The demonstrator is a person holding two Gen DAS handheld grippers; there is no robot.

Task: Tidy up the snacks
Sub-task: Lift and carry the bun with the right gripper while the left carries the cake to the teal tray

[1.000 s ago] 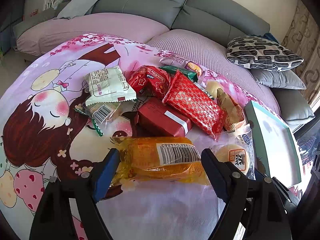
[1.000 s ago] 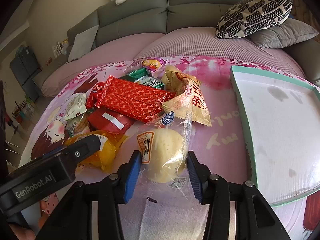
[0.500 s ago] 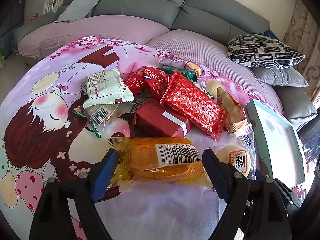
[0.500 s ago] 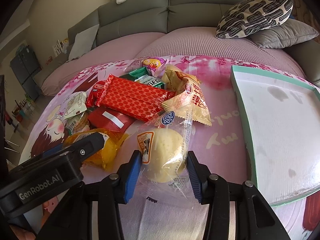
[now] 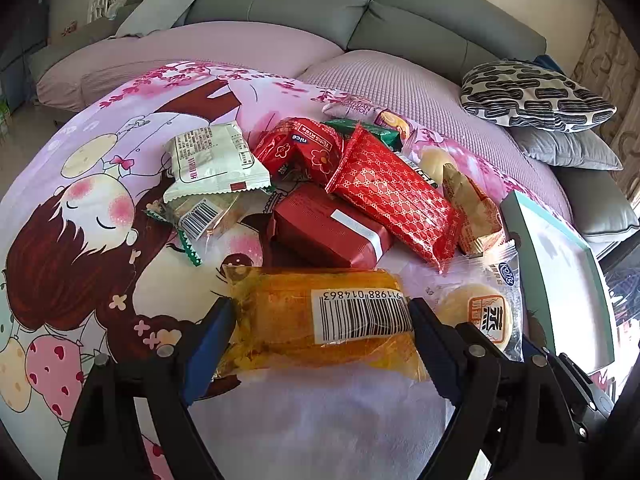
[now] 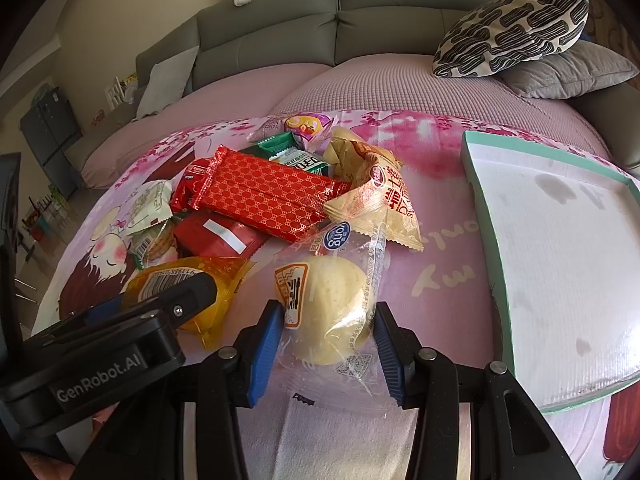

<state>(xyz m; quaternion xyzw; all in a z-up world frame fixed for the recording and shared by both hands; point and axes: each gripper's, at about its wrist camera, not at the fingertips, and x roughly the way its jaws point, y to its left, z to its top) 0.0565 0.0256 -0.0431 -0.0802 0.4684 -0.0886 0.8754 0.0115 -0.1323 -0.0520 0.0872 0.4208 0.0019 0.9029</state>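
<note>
your orange packet [image 5: 320, 316] is glossy, crinkled clear plastic; the bun wrapper [image 6: 340, 300] too. the printed sheet [image 5: 120, 220] looks soft matt cloth, the tray [image 6: 560, 280] matt and ribbed.

Left hand-held gripper [image 5: 320, 338] black, blue pads, silver screws, white "GenRobot.AI" marking; right hand-held gripper [image 6: 326, 340] alike

Orange translucent snack pack [image 5: 320, 320], white barcode label. Pale yellow bun [image 6: 332, 304] in clear wrapper. Long red packet [image 5: 394, 196], gold lattice print. Tray [image 6: 484, 216]: teal rim, white inside. Sheet [image 5: 100, 208]: pink, cartoon girl, blossom print. Fingers [image 6: 262, 354]: blue pads, black bodies.
</note>
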